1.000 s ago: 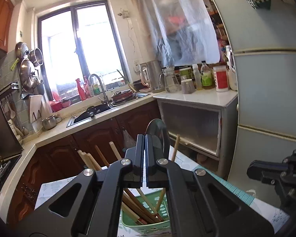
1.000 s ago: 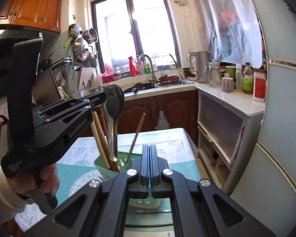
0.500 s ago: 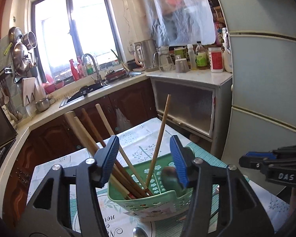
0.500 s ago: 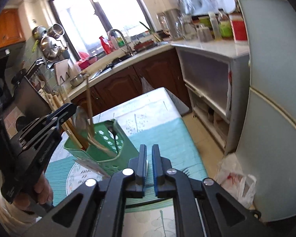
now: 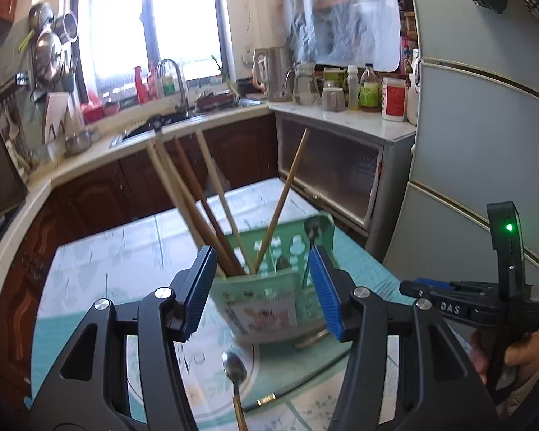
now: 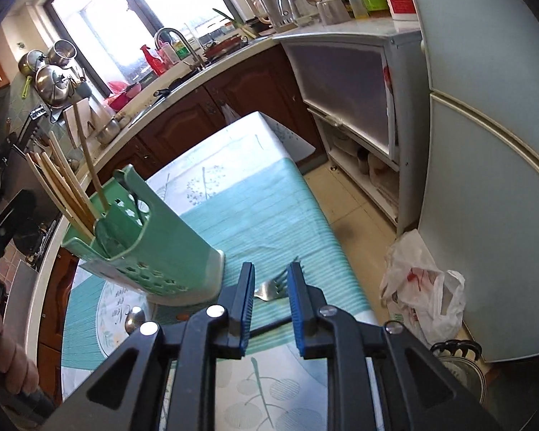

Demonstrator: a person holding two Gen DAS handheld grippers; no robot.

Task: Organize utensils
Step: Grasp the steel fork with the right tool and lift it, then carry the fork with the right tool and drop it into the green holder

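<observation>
Kitchen light falls on a small table spread with a teal-and-white leaf-print cloth (image 6: 269, 212), cabinets and a sink behind it. Nearest the right gripper (image 6: 269, 300), whose blue-padded jaws stand partly apart and empty, lies a steel fork (image 6: 271, 287), tines pointing to the far right, just beside the base of the tall mint-green perforated plastic utensil holder (image 6: 154, 251). A steel spoon (image 5: 234, 364) lies on the cloth nearer the left gripper (image 5: 260, 292), which hangs wide open and empty in front of the holder. Wooden chopsticks (image 5: 194, 197) lean out of the holder's left compartment; a dark spoon (image 5: 314, 231) sits in the right one. The fork looks like the step in hand — lower the jaws astride its neck or handle rather than the tines, close squarely so it cannot pivot, lift clear — then drop it beside the spoon, away from the chopsticks.
</observation>
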